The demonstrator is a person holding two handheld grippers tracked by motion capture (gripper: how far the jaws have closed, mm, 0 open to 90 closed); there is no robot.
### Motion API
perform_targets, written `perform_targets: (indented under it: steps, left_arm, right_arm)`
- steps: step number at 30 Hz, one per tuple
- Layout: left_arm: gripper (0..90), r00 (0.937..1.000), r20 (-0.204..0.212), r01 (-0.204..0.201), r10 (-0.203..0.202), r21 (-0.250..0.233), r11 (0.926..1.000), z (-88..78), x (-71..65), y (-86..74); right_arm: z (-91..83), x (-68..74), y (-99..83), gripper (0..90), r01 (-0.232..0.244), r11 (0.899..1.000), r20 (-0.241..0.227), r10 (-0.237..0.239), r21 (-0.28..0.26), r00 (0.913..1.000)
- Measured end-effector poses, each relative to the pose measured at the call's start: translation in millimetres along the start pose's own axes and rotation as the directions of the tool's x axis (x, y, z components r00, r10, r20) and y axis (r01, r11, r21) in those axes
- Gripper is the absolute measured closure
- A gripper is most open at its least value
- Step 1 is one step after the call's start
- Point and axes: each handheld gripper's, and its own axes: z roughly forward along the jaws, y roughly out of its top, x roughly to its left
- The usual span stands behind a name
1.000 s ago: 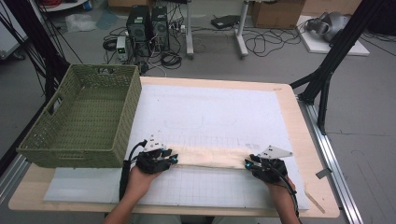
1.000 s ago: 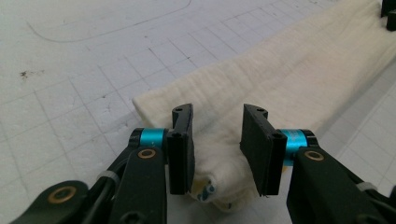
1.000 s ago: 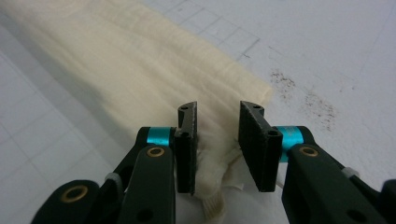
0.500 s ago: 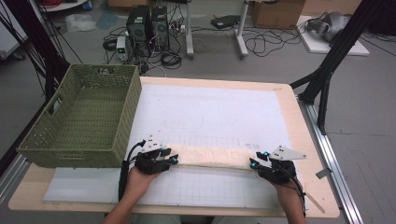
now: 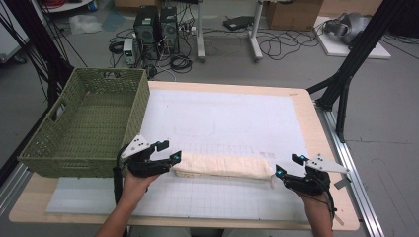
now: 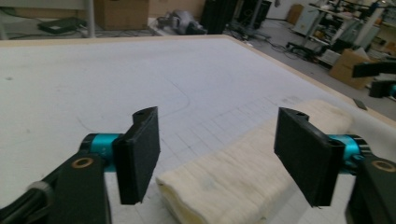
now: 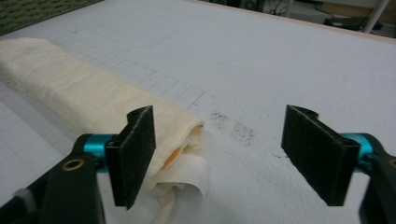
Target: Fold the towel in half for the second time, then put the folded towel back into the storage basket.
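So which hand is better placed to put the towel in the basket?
Left, probably. The left gripper sits open at the towel's near end, right beside the basket. The right gripper, also open, is off the far end, farthest from the basket.

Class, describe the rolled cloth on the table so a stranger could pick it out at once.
On the wooden table's white gridded mat, look near the front edge, right of the green woven basket. The cream rolled cloth lies there as a long, soft bundle between two black hand-held grippers, the only fabric thing on the mat.

Left tongs [image 5: 170, 150], right tongs [image 5: 286, 165] agape
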Motion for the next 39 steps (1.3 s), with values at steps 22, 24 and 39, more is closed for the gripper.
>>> perform_targets:
  steps: [22, 24, 39]
  left_arm:
    - [19.3, 0.9996, -0.008, -0.028, 0.028, -0.036, 0.9989, -6.9, 4.0, 6.8]
    - [19.4, 0.9996, -0.012, -0.028, 0.027, -0.031, 0.9991, -7.1, 4.6, 5.8]
    - [21.2, 0.9998, -0.007, -0.019, 0.019, -0.009, 0.9998, -4.9, 6.4, 3.5]
  right_arm:
    - [-17.0, -4.6, -5.3, 11.0, 0.017, 1.0, 0.035, -0.017, -0.009, 0.9992]
    - [-17.5, -5.7, -5.0, 11.0, 0.008, 1.0, 0.035, -0.007, -0.016, 0.9994]
    - [-15.4, -7.9, -7.3, 11.1, 0.006, 1.0, 0.049, -0.006, -0.005, 0.9988]
